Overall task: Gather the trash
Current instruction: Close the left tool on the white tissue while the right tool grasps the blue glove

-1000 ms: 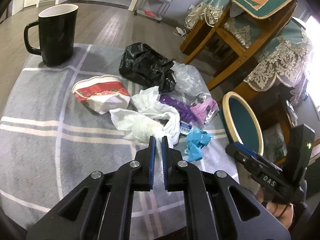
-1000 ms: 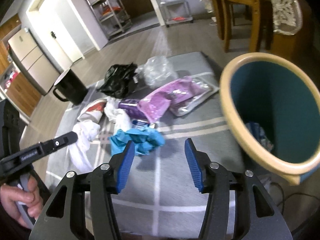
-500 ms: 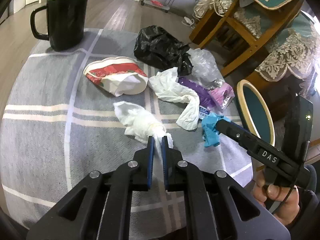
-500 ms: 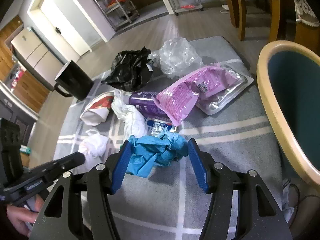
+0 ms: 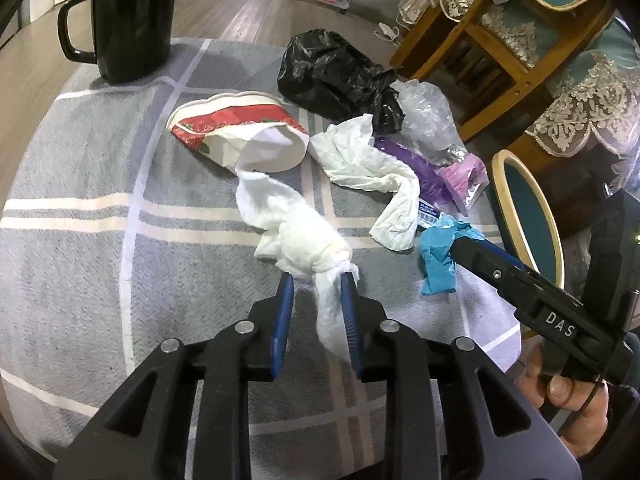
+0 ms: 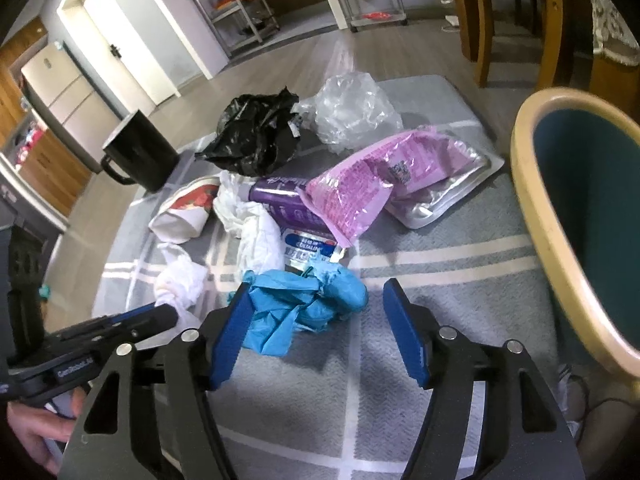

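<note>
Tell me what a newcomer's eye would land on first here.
The crumpled bright blue glove sits between the open fingers of the right gripper on the grey plaid cloth. A white tissue wad trails between the parted fingers of the left gripper. The teal bin with a tan rim stands at the right.

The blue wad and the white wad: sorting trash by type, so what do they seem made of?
Blue wad: probably thin plastic or a glove, smooth with sharp creases. White wad: likely tissue paper, matte, fuzzy and softly crumpled.
</note>
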`<state>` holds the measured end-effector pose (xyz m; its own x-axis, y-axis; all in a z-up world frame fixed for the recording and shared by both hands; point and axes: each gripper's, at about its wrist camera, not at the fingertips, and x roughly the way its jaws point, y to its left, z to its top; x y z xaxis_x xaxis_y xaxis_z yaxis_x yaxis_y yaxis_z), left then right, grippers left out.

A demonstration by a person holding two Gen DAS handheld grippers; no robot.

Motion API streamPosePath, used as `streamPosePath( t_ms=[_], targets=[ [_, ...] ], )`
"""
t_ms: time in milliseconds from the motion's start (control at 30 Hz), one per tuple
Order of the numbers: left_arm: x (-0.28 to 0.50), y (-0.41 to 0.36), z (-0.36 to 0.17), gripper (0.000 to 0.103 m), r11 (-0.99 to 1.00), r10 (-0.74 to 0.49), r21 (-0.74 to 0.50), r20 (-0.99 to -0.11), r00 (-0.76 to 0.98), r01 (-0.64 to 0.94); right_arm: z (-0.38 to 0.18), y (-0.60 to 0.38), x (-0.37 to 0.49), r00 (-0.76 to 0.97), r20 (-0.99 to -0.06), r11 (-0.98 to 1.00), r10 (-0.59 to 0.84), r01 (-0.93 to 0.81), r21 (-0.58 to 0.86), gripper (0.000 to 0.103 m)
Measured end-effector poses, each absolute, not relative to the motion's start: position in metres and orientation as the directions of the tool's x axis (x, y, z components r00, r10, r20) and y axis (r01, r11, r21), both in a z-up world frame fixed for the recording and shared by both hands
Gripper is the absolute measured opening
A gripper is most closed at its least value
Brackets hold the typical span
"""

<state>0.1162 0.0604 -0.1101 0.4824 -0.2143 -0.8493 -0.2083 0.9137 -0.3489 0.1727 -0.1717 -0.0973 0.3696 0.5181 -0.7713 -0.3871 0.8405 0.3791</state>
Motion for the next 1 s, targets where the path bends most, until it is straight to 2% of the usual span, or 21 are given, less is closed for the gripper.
streamPosePath(
  t_ms=[33,100,133,167,200,433,467,500,1000],
  targets=[
    [0.116,0.061,-0.111,0.024,0.914,-0.213,-0.348,-0.850,0.482,-0.210,-0.099,-0.172,0.173,0.366,-0.769,0.838,0.523,-0.387,0.386,0.067],
    [0.117,0.060,-0.113,0.024,0.914,-0.218,-0.350,-0.851,0.478,-0.206,-0.100,-0.171,0.174,0.355,-0.760,0.823,0.545,-0.398,0.405,0.060],
    [0.117,0.059,-0.114,0.021,0.915,-0.222,-0.350,-0.851,0.476,-0.200,-0.099,-0.170,0.173,0.358,-0.759,0.824,0.544,-0.401,0.401,0.058],
    [0.117,0.058,-0.114,0.011,0.916,-0.228,-0.353,-0.850,0.475,-0.191,-0.097,-0.170,0.172,0.362,-0.758,0.824,0.543,-0.406,0.396,0.055],
    [0.117,0.057,-0.113,0.008,0.917,-0.230,-0.352,-0.850,0.474,-0.187,-0.096,-0.171,0.171,0.363,-0.757,0.823,0.544,-0.406,0.397,0.051],
    [0.112,0.054,-0.101,0.005,0.921,-0.230,-0.354,-0.833,0.502,-0.165,-0.089,-0.182,0.164,0.362,-0.756,0.823,0.546,-0.397,0.405,0.034],
    [0.111,0.054,-0.099,0.005,0.921,-0.229,-0.353,-0.831,0.507,-0.164,-0.088,-0.182,0.164,0.363,-0.755,0.824,0.546,-0.398,0.405,0.028],
    [0.111,0.054,-0.097,0.004,0.922,-0.227,-0.352,-0.829,0.512,-0.163,-0.085,-0.184,0.162,0.366,-0.753,0.823,0.547,-0.399,0.404,0.003],
    [0.101,0.049,-0.061,0.004,0.938,-0.190,-0.326,-0.771,0.607,-0.121,-0.072,-0.192,0.155,0.399,-0.741,0.827,0.540,-0.414,0.380,0.001]
  ],
)
